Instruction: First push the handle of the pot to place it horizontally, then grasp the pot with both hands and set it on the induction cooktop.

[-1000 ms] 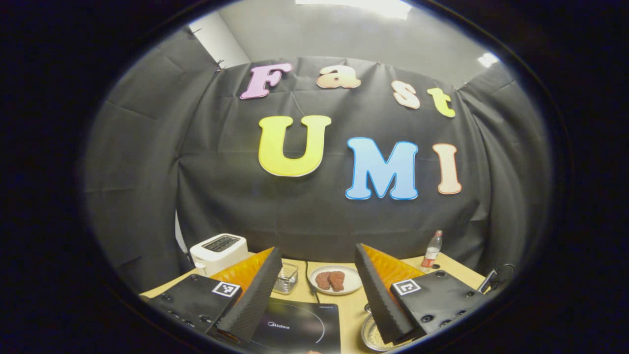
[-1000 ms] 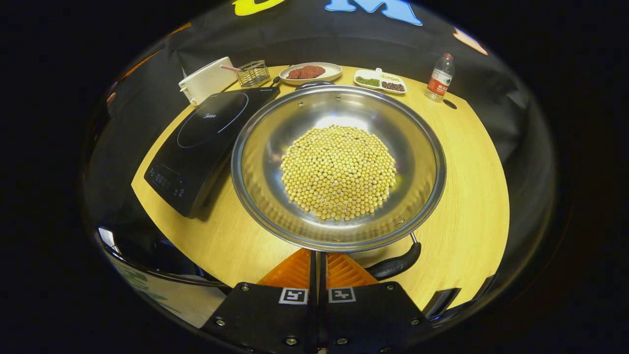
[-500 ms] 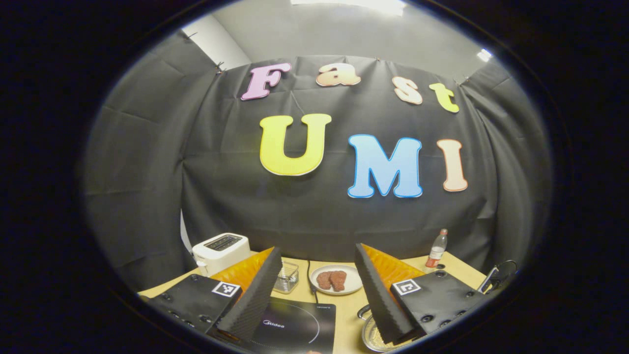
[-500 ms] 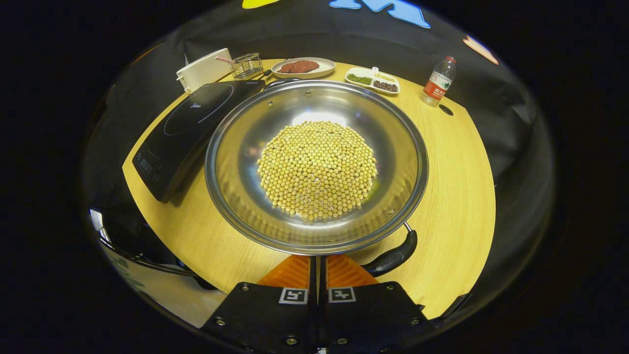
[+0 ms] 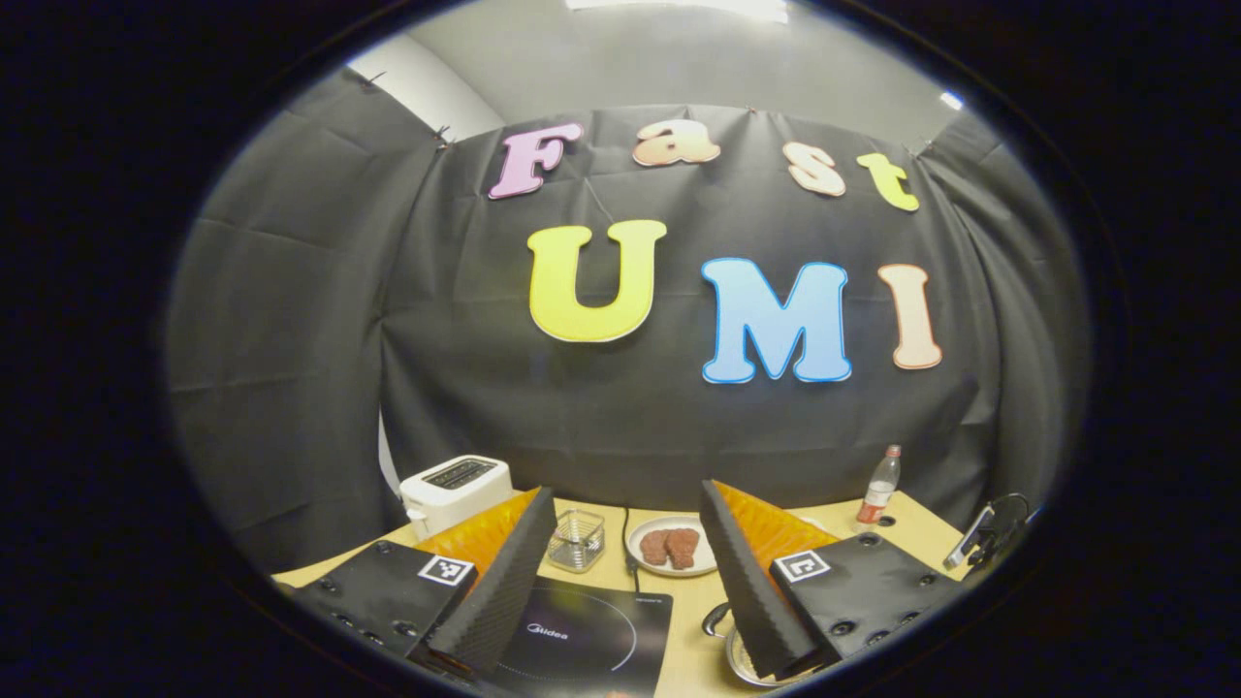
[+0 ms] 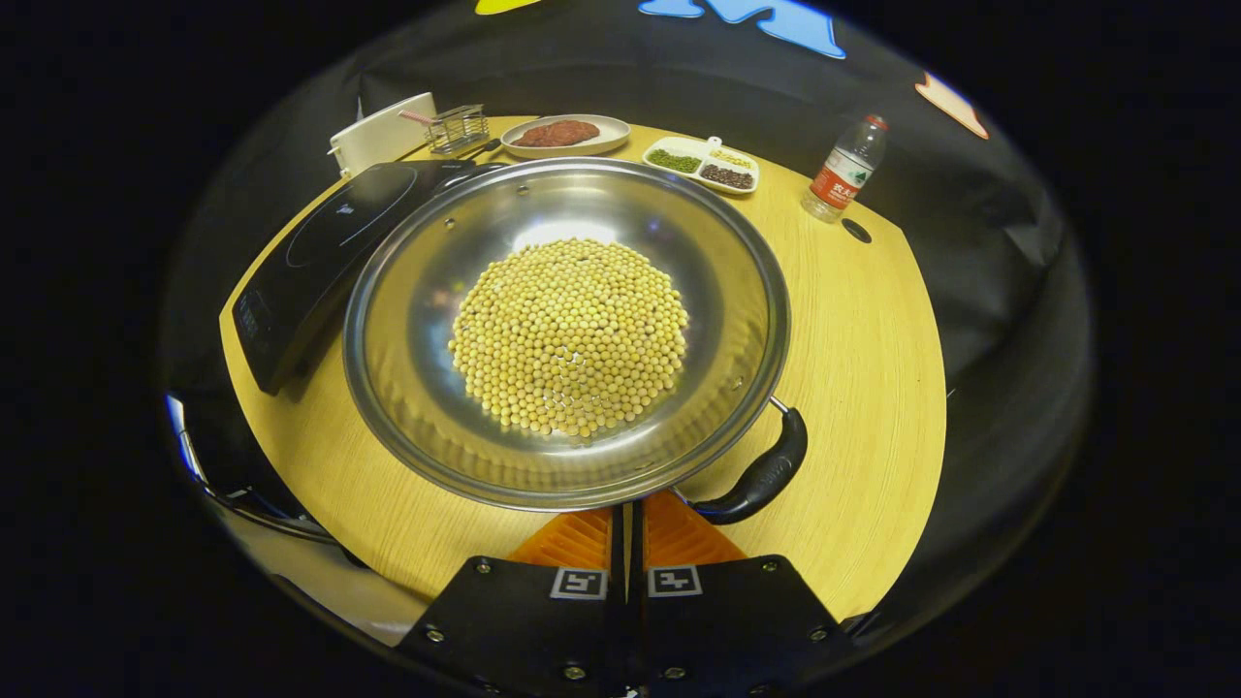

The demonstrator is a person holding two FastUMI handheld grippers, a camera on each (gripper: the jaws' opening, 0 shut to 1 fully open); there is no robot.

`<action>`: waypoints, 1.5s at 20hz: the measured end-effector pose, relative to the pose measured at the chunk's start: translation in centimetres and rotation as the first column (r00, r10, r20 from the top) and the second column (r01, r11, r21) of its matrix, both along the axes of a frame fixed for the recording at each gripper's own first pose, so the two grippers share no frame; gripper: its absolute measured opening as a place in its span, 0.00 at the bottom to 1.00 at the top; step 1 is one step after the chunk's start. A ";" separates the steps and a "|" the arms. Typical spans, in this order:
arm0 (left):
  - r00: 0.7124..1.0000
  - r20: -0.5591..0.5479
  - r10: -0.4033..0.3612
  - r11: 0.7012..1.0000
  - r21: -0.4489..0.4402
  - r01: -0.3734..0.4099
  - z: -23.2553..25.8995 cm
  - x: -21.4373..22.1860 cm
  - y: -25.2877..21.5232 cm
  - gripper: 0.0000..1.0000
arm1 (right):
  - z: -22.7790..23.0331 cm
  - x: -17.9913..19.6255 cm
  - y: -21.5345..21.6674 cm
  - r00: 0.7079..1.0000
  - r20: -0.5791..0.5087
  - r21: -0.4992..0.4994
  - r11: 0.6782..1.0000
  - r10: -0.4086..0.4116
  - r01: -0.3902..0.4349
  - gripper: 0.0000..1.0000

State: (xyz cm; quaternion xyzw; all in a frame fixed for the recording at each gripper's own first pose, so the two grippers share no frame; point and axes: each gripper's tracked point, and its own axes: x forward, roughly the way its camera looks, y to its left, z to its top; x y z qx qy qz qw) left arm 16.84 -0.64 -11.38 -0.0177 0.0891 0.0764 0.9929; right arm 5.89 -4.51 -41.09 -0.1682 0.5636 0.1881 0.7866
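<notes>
A steel pot (image 6: pixel 567 330) holding soybeans stands on the wooden table (image 6: pixel 873 388), right of the black induction cooktop (image 6: pixel 320 242). Its black near handle (image 6: pixel 761 475) sticks out at the lower right of the rim. My right gripper (image 6: pixel 625 519) is shut with nothing between its fingers, the tips at the pot's near rim just left of that handle. In the left gripper view my left gripper (image 5: pixel 625 490) hangs open and empty above the cooktop (image 5: pixel 582 640). The pot's rim (image 5: pixel 742 659) and far handle (image 5: pixel 715 618) show beside its right finger.
Along the back of the table stand a white toaster (image 6: pixel 378 145), a wire basket (image 6: pixel 454 129), a plate of meat (image 6: pixel 562 136), a divided dish of beans (image 6: pixel 703 165) and a water bottle (image 6: pixel 840 170). The table's round edge runs close on the right.
The pot has turned: its near handle swung from just beside my right fingertips out to the right. The pot and cooktop slid left in the right gripper view. The left gripper shifted slightly, still open.
</notes>
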 end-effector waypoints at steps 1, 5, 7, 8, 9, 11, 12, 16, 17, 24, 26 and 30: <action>1.000 -0.004 0.004 1.000 0.006 -0.004 -0.2 -0.2 -0.1 0.99 | -0.1 0.3 -0.3 1.000 0.004 0.003 1.000 -0.012 0.012 0.01; 1.000 -0.011 0.019 1.000 0.022 -0.018 -0.1 -0.4 -0.2 0.99 | -0.4 1.6 -1.0 0.998 0.015 0.022 0.998 -0.065 0.065 0.01; 1.000 -0.015 0.026 0.999 0.026 -0.025 -0.3 -0.4 -0.1 0.99 | -0.5 2.3 -1.4 0.996 0.026 0.025 0.996 -0.088 0.087 0.01; 0.999 -0.018 0.028 0.999 0.027 -0.028 -0.5 -0.4 -0.1 0.99 | -0.4 2.7 -1.6 0.994 0.035 0.026 0.994 -0.103 0.102 0.01; 0.999 -0.022 0.031 0.999 0.028 -0.030 -0.7 -0.6 -0.2 0.99 | -0.6 3.1 -1.7 0.992 0.043 0.026 0.993 -0.119 0.118 0.01; 0.999 -0.031 0.033 0.999 0.030 -0.032 -1.1 -0.6 -0.3 0.99 | -0.7 3.8 -2.2 0.985 0.054 0.035 0.986 -0.162 0.160 0.01; 0.999 -0.036 0.032 0.999 0.032 -0.031 -1.3 -0.7 -0.4 0.99 | -0.7 4.2 -2.3 0.981 0.055 0.043 0.982 -0.185 0.183 0.01; 0.998 -0.059 0.030 0.999 0.040 -0.028 -2.2 -0.8 -0.8 0.99 | -0.8 5.6 -2.8 0.965 0.062 0.073 0.965 -0.256 0.252 0.01; 0.998 -0.064 0.029 0.999 0.042 -0.026 -2.6 -1.0 -0.9 0.99 | -0.8 5.8 -2.8 0.964 0.069 0.071 0.965 -0.258 0.253 0.01; 0.995 -0.102 0.015 0.999 0.043 -0.011 -4.6 -1.3 -1.7 0.99 | -0.5 8.2 -3.6 0.941 0.137 0.085 0.950 -0.309 0.300 0.01; 0.993 -0.119 0.002 0.999 0.034 0.003 -5.6 -1.1 -2.2 0.99 | -0.1 8.2 -4.2 0.934 0.168 0.075 0.949 -0.314 0.306 0.01; 0.989 -0.148 -0.029 0.999 0.031 0.034 -7.4 -0.7 -3.3 0.97 | 3.2 8.7 -5.3 0.897 0.281 0.095 0.940 -0.341 0.327 0.01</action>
